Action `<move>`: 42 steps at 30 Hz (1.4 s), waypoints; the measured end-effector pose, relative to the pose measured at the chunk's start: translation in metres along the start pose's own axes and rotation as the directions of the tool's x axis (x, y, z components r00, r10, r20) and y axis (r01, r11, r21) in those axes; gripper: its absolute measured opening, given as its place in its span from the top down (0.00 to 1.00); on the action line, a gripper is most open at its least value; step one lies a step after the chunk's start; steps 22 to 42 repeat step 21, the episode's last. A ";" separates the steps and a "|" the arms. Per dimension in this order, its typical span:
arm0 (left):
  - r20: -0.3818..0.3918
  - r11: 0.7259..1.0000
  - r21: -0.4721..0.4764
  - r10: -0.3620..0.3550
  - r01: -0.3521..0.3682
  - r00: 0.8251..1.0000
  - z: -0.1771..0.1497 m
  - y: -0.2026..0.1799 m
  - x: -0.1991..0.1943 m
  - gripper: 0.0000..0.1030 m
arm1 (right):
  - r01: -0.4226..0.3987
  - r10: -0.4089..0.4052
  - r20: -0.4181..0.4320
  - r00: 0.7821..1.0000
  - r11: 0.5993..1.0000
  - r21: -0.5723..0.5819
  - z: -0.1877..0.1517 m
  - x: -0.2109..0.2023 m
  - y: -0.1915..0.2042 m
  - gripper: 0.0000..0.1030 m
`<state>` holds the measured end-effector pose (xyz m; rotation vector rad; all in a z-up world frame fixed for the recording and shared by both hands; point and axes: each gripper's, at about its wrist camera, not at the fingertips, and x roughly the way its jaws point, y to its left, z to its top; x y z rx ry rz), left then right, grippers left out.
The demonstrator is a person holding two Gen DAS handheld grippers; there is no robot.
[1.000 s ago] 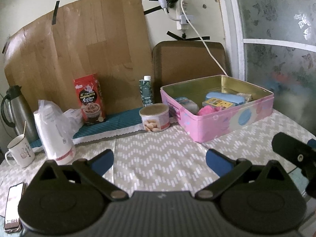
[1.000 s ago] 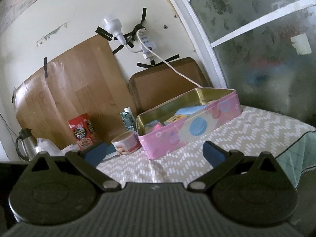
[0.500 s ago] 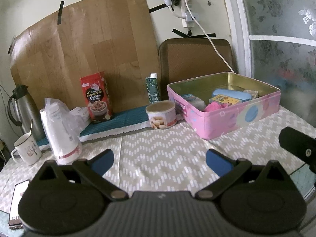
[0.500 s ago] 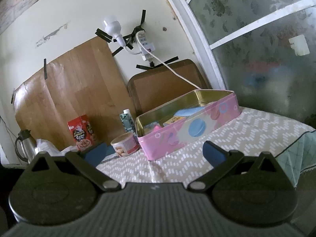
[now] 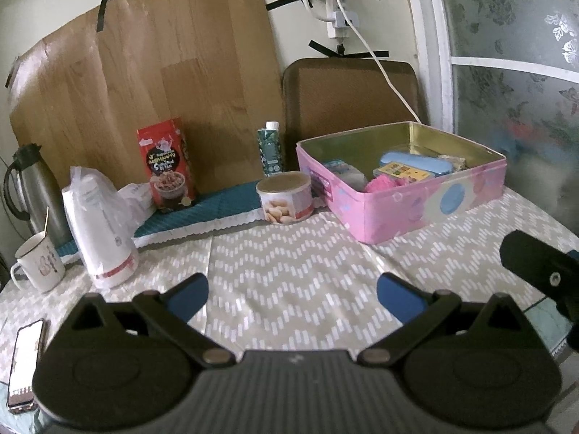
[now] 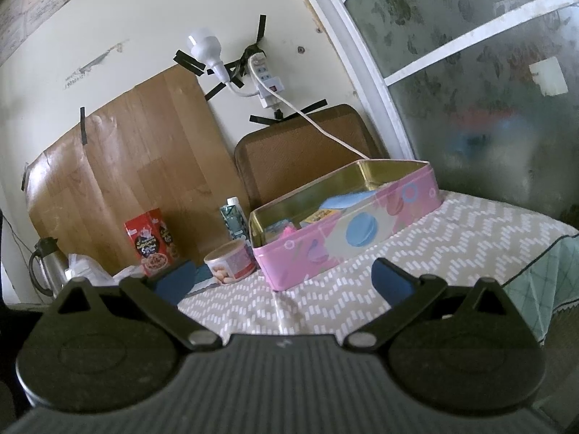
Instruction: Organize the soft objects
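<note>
A pink tin box [image 5: 427, 202] [image 6: 325, 242] stands open at the back right of the table. Inside it lie a fluffy pink thing [image 5: 380, 183], a light blue case [image 5: 416, 162], a yellow printed pack [image 5: 398, 172] and a pale wrapped item [image 5: 349, 173]. My left gripper [image 5: 292, 294] hovers open over the chevron tablecloth, well in front of the box, nothing between its blue pads. My right gripper [image 6: 281, 280] is open too, empty, near the table's front right edge; part of it [image 5: 539, 271] shows at the right of the left wrist view.
A round nut can [image 5: 285, 201], a green carton [image 5: 269, 152], a red cereal box [image 5: 167, 170], a white bagged jug [image 5: 99, 231], a mug [image 5: 38, 262], a steel flask [image 5: 34, 191] and a phone [image 5: 25, 361] stand along the back and left. A chair back [image 5: 349, 97] rises behind the tin.
Both grippers have drawn back and risen slightly, so the tin and the table items sit a little farther off. Nothing on the table has moved; both stay open.
</note>
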<state>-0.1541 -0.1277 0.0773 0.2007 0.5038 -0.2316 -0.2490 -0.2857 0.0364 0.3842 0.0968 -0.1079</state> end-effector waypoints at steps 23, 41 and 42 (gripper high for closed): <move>0.000 0.999 0.000 -0.053 0.053 0.999 0.000 -0.002 -0.002 0.00 | 0.000 0.000 -0.006 1.000 1.000 0.004 -0.002 -0.002 0.003 0.00; 0.000 0.999 0.000 -0.053 0.053 0.999 0.000 -0.002 -0.002 0.00 | 0.000 0.000 -0.006 1.000 1.000 0.004 -0.002 -0.002 0.003 0.00; 0.000 0.999 0.000 -0.053 0.053 0.999 0.000 -0.002 -0.002 0.00 | 0.000 0.000 -0.006 1.000 1.000 0.004 -0.002 -0.002 0.003 0.00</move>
